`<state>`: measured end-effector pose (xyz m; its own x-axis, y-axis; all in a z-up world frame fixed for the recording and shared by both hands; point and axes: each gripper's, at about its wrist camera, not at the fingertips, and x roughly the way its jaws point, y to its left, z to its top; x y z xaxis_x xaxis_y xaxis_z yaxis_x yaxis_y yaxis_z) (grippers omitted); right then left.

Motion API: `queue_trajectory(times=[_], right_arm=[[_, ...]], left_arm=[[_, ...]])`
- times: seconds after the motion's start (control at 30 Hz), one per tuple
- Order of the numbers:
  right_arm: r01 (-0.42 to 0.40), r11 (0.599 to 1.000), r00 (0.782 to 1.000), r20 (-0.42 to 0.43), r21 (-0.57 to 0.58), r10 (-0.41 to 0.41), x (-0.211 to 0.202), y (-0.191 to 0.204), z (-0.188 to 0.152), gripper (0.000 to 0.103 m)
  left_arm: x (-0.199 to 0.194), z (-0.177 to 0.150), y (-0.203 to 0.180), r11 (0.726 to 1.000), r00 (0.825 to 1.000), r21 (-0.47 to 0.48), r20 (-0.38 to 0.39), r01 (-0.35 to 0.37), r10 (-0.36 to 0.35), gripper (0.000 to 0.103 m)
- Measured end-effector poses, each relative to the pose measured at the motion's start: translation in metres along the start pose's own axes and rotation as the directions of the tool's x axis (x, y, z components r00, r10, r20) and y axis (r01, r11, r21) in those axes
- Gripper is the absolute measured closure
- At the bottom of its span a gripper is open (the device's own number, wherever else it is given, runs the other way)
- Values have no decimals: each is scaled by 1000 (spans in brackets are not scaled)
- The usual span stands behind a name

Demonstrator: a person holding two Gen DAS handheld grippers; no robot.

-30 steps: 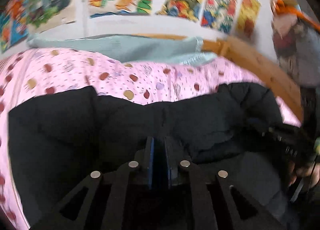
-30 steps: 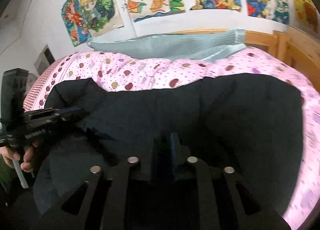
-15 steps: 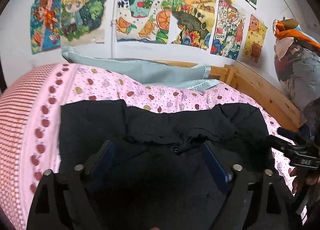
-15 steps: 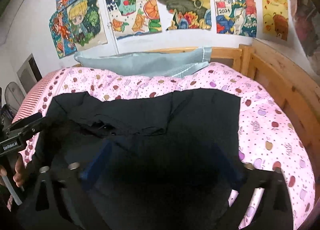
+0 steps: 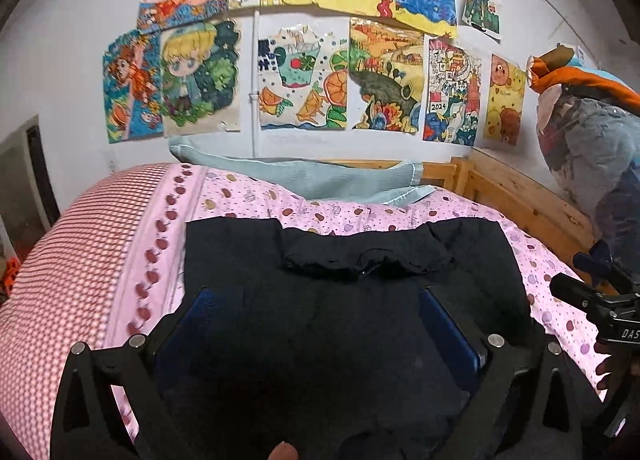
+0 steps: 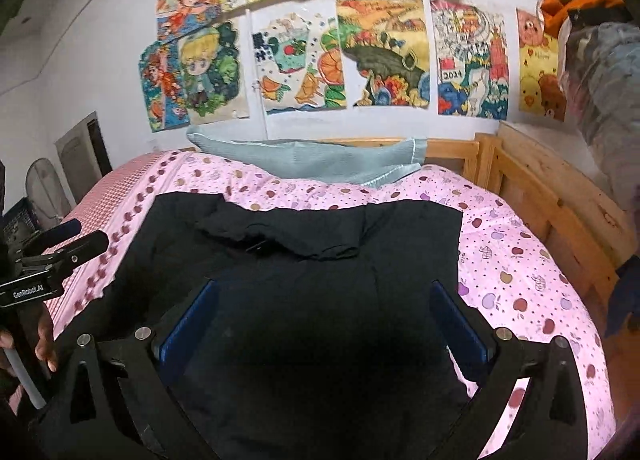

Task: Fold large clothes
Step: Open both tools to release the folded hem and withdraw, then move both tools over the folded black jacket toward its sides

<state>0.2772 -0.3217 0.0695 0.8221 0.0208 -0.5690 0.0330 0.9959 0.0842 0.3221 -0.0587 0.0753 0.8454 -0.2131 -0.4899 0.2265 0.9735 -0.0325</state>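
Black garment (image 5: 340, 300) spread flat on the bed (image 5: 100, 244); both claws wide open and empty.

The left claw (image 5: 320, 324) is finishing its opening stroke; blue pads (image 5: 448, 324) stand above the fabric, gripping nothing. The right claw (image 6: 324, 316) is spread fully, pads clear of the cloth. The garment lies on the pink apple-print sheet (image 6: 512, 260), its collar edge folded over toward the grey-green pillow (image 6: 312, 163) at the headboard.

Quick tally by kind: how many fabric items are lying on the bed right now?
Black garment: 1
Pale green folded cloth at the headboard end: 1
Pink patterned bedcover underneath: 1
Total: 3
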Motion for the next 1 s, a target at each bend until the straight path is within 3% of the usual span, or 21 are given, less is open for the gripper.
queue_trajectory(times=[0.5, 1.0], right_arm=[[-15, 999, 1000, 21, -46, 16, -74, 24, -39, 1], [2, 997, 1000, -30, -74, -5, -126, 36, -90, 1]], left_arm=[[-85, -44, -13, 996, 997, 63, 37, -65, 63, 0], [-131, -92, -14, 992, 997, 110, -26, -65, 68, 0]])
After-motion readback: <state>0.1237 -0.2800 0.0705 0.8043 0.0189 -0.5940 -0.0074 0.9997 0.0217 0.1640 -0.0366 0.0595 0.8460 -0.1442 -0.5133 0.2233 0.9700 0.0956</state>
